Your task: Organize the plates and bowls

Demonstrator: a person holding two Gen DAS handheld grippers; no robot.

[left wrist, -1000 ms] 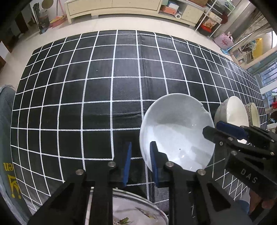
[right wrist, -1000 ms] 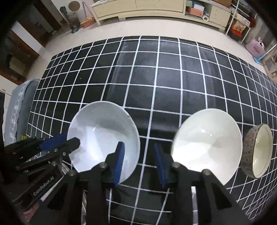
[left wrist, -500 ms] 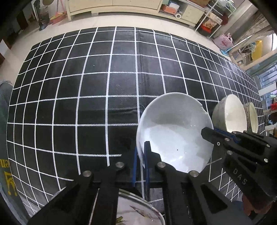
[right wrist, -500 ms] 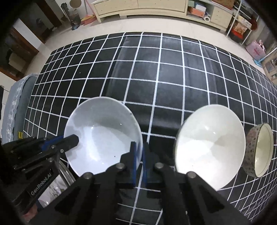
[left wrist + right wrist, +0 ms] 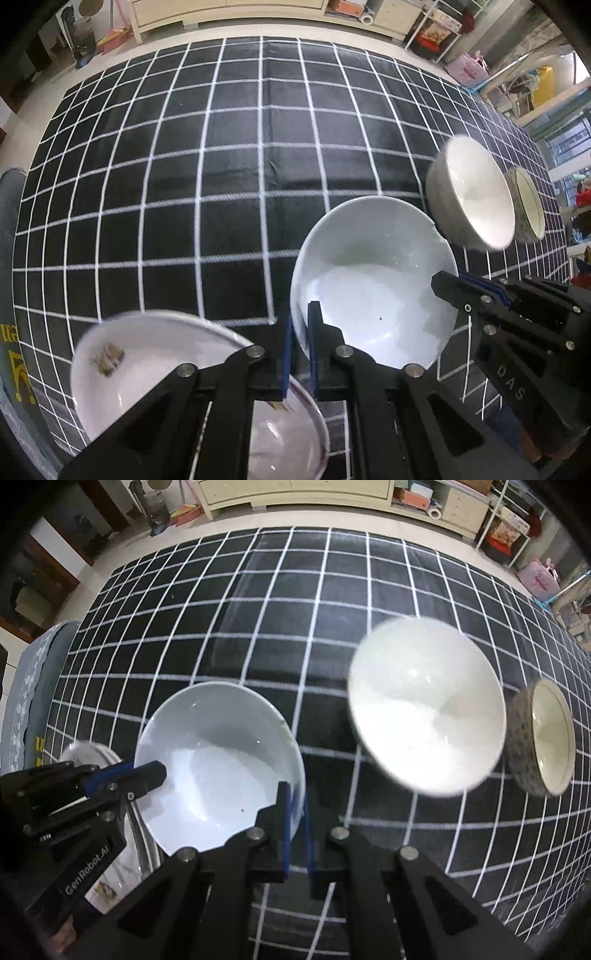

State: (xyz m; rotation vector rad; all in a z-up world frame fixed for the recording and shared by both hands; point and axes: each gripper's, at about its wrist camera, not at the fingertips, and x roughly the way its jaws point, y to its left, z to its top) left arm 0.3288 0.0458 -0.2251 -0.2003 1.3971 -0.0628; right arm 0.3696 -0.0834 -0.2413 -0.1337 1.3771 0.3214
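White bowl (image 5: 373, 284), lower centre-right of the left wrist frame: pinched on two opposite rim edges. Left gripper (image 5: 299, 332) narrowed onto the near-left rim, one blue pad inside, one outside. Right gripper (image 5: 294, 812) likewise clamped on the rim at the bowl's other side. A second ago both claws stood open beside the rim; half a second ago they had closed.

The surroundings have since shifted: the patterned plate (image 5: 155, 369) now shows much larger at lower left and blurred, and the cream bowl (image 5: 424, 716) and small speckled bowl (image 5: 543, 738) smear at right. That suggests the white bowl is lifted off the checkered cloth (image 5: 221, 166) (contact underneath is hidden, so not certain).

Judgement: two-handed carry begun, probably toward stacking; uneven grip could tip it.
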